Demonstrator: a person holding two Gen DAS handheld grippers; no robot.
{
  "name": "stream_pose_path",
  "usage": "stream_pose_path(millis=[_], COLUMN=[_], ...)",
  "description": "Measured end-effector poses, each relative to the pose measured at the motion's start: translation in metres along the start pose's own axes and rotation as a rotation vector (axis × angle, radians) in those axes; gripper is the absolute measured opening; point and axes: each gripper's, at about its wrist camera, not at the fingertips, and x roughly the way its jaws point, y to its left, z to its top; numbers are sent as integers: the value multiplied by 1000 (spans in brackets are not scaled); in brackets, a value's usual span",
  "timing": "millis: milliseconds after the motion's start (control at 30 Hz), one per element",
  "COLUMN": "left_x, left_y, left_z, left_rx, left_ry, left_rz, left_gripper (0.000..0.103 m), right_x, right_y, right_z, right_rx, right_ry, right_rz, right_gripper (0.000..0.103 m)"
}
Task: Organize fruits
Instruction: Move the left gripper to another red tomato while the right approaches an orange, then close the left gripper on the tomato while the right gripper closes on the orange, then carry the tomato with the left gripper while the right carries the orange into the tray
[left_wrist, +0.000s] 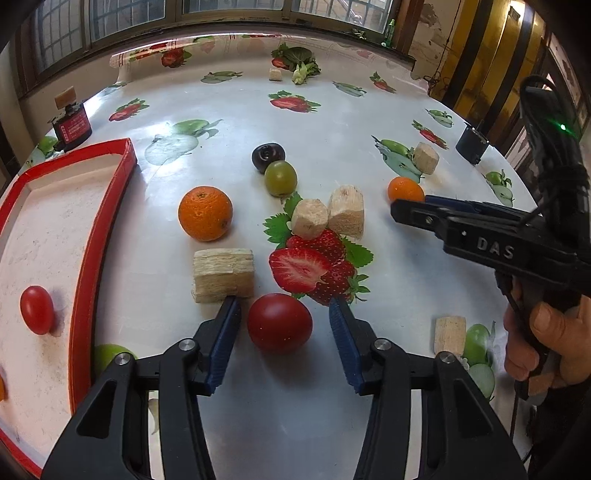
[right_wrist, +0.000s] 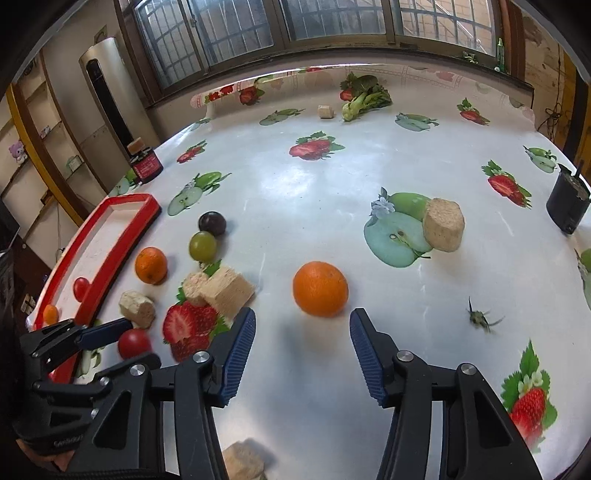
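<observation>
Beside the red-rimmed tray (left_wrist: 107, 236), in the left wrist view, the left gripper (left_wrist: 284, 317) stood with its blue fingers (left_wrist: 227, 332) apart, a red tomato (left_wrist: 279, 322) between them; a gap showed on each side, so the pads were not pressing it. By its look the tomato would be light, smooth and a little slippery, with thin skin that bruises; I judged a gentle hold across its widest part safest. Just beyond the left finger lay a fibrous beige block (left_wrist: 223, 275). Farther from the tray sat a large orange (left_wrist: 205, 213), a green grape (left_wrist: 280, 178) touching a dark plum (left_wrist: 268, 156), and two more beige chunks (left_wrist: 327, 216). A small red tomato (left_wrist: 37, 310) already lay inside the tray. The right gripper (left_wrist: 406, 206) reached in from the far side, a raised "DAS" legible on its body, near a small orange (left_wrist: 405, 189). A red jar (left_wrist: 72, 125) beyond the tray carried a label too small to read.

Well away from the tray (right_wrist: 110, 254), in the right wrist view, the right gripper (right_wrist: 303, 332) was open and empty, the orange (right_wrist: 320, 288) just ahead of its tips and not touched. That orange looked firm, with a dimpled, grippy rind; a hold across its middle should serve. The left gripper (right_wrist: 110, 339) showed nearer the tray, the tomato (right_wrist: 134, 343) at its tips.
</observation>
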Motion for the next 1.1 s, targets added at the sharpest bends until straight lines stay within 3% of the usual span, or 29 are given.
stream_pose_path(millis=[100,133,433,700,1100], left_x=[0,-1,-29,-56,-82], left_y=[3,5,11,25,57], left_z=[1,2,2,-3,-16], left_rx=[-7,-14,-6,-29,-79], left_ry=[-4,-4,-66,-113,-153], left_rz=[-10,-21,-9,25,74], left_gripper=[30,30,30,30,30], right_x=[18,18,-9,-35,-44], right_y=[-5,-6,2,31,79], right_z=[6,7,-2,-7,-11], right_rx=[8,4,13,-23,-95], right_ry=[12,-8,-41,-74,-74], right_rz=[-23,-34,9,64,121], right_gripper=[39,36,35,35,35])
